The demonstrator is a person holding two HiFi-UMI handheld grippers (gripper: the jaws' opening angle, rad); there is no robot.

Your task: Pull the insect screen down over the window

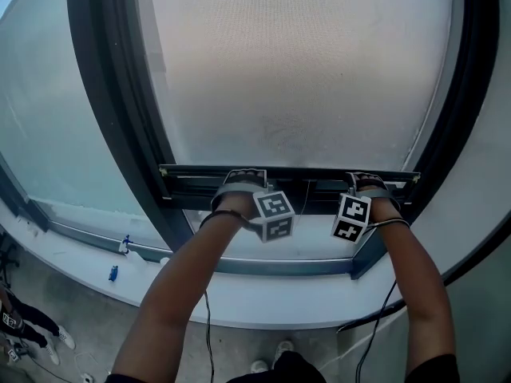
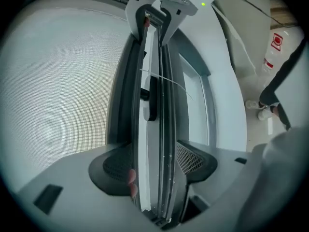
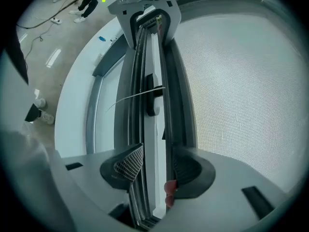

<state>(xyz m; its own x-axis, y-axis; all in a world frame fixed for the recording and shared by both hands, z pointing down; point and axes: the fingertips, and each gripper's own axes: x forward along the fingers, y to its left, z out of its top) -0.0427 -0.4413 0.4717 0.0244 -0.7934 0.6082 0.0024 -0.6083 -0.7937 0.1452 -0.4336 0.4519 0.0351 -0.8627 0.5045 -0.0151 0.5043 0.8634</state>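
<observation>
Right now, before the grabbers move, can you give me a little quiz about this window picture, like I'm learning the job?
1. True or false: the left gripper is holding nothing.
2. The big mesh sheet up top is: A a curtain, B the insect screen, C a mirror.
3. Fill in: the left gripper and the right gripper both have their jaws on the screen's bottom ____.

Key
1. False: the bottom bar sits between its jaws, with both pads against it.
2. B.
3. bar.
</observation>
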